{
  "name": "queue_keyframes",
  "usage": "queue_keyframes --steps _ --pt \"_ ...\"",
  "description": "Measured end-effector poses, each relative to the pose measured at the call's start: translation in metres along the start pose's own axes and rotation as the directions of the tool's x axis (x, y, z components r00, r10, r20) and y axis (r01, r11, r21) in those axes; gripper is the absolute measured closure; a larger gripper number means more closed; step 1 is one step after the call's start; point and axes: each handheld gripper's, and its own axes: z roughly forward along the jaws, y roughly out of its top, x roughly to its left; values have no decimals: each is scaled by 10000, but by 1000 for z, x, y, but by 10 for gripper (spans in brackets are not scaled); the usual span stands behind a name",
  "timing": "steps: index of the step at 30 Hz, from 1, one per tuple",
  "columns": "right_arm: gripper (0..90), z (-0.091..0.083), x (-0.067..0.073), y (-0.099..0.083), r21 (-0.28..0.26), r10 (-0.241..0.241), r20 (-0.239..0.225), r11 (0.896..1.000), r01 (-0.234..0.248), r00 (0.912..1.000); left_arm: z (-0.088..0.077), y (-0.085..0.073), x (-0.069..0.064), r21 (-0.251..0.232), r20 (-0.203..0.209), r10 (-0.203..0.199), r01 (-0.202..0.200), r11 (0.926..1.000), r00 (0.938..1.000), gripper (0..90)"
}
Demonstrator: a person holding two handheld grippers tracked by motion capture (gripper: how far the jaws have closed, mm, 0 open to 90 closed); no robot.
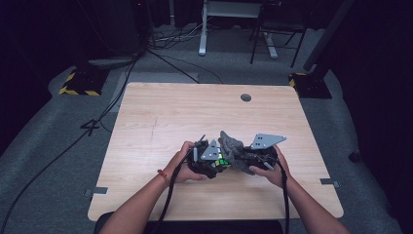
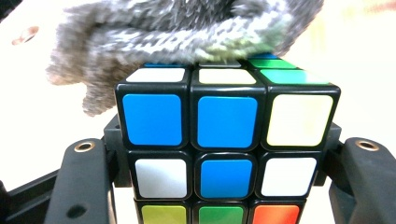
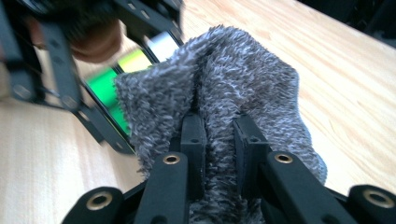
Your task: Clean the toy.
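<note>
A person at a wooden table [image 1: 160,117] wiped a puzzle cube [image 2: 226,140] with a grey cloth [image 3: 219,107], a gripper in each hand. The left gripper [image 1: 210,163] was clamped on the cube, its black jaws pressing the lower sides while the blue-and-white face looked back at that gripper's camera. The right gripper [image 1: 251,158] was pinched shut on a fold of the fuzzy cloth, with pile bulging up between and around the jaws. Both tools met just above the table's near middle, the cloth [image 1: 231,146] bunched between the two grey plates in the high view. In the left gripper view the cloth [image 2: 187,32] lay across the cube's top face, touching it, and looked smeared as if in motion; in the right gripper view the cube's green and yellow tiles [image 3: 116,79] peeked out at the cloth's left edge. The step in hand appeared to be wiping the top face. The next move would likely call for a firm hold on the cube, a full stroke across that face, then a turn of the cube to offer an unwiped side.
</note>
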Motion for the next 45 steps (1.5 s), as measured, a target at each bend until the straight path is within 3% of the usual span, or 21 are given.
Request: queue_keyframes --steps 7,13,19,23,27,31,37,40,45 --pt "770 -1 -7 -5 -371 740 -728 9964 -768 9946 -4 -1 1 -322 183 -95 101 9994 9998 336" --pt "771 -3 -5 -3 -880 799 -1022 9921 -890 9916 -3 -3 3 -361 390 -228 243 9991 9990 334" --pt "771 -4 0 1 -1298 741 -1313 9873 -913 9886 0 -1 1 -218 413 -97 106 9997 9991 330" --pt "771 -2 8 7 -1275 369 -1254 9904 -530 9914 3 0 -1 -88 466 52 -48 9999 9989 330" --pt "771 -2 12 9 -1082 -16 -901 9941 -82 9959 1 0 -1 -107 360 80 -76 9999 9993 332" --pt "770 0 8 4 -756 40 -734 9971 -95 9973 -5 2 1 -357 232 75 -66 9993 9997 332" --pt "771 12 1 -9 291 260 -673 9993 -241 9974 -17 2 8 -918 140 -312 324 9953 9994 333" --pt "770 12 0 -8 268 236 -649 9994 -219 9976 -14 1 8 -729 148 -266 276 9970 9995 333" --pt "771 -3 7 4 -828 91 -1023 9964 -176 9947 -2 1 0 -206 352 20 -13 9998 9994 332"
